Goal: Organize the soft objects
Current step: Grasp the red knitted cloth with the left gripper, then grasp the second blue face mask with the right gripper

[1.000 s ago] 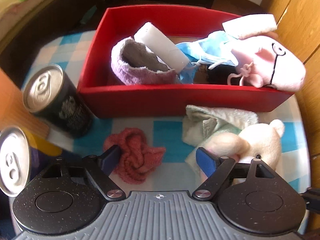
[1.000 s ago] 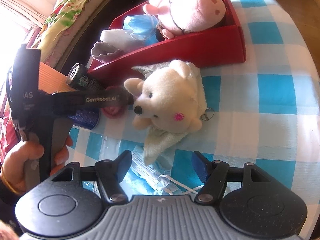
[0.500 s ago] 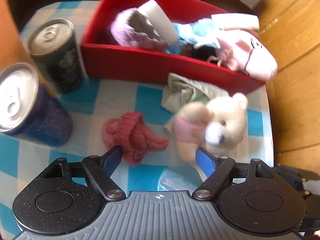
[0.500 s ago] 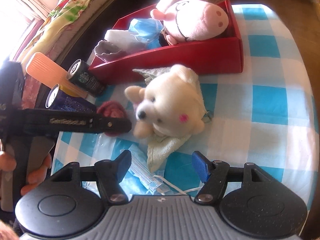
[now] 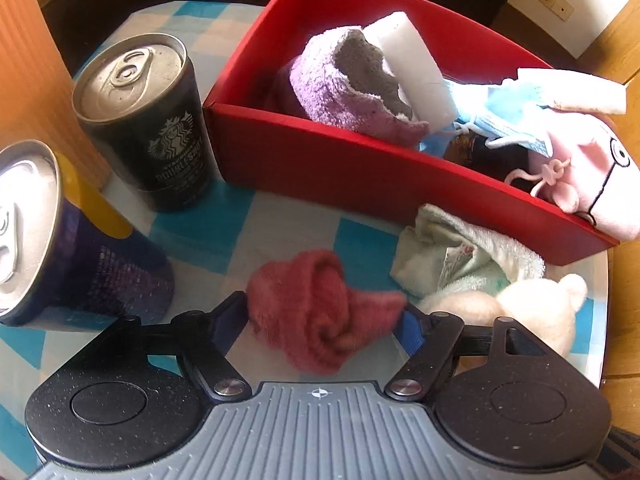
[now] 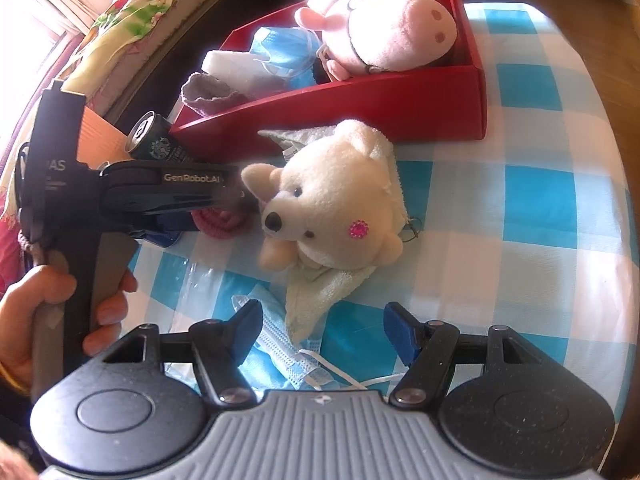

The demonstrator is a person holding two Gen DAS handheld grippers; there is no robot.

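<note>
Blue-and-white checked cloth covers the table (image 6: 532,184), where a red box (image 5: 360,168) already holds a pink plush pig (image 6: 384,32), a purple sock (image 5: 332,88) and a blue mask (image 6: 284,48). Just in front of the box, the crumpled red sock (image 5: 320,312) lies between the pads of the left tongs (image 5: 322,326), whose jaws are closing around it. Beside it to the right lies a cream teddy bear (image 6: 336,200). The right tongs (image 6: 324,332) stand open over a second mask (image 6: 280,356), touching nothing.
</note>
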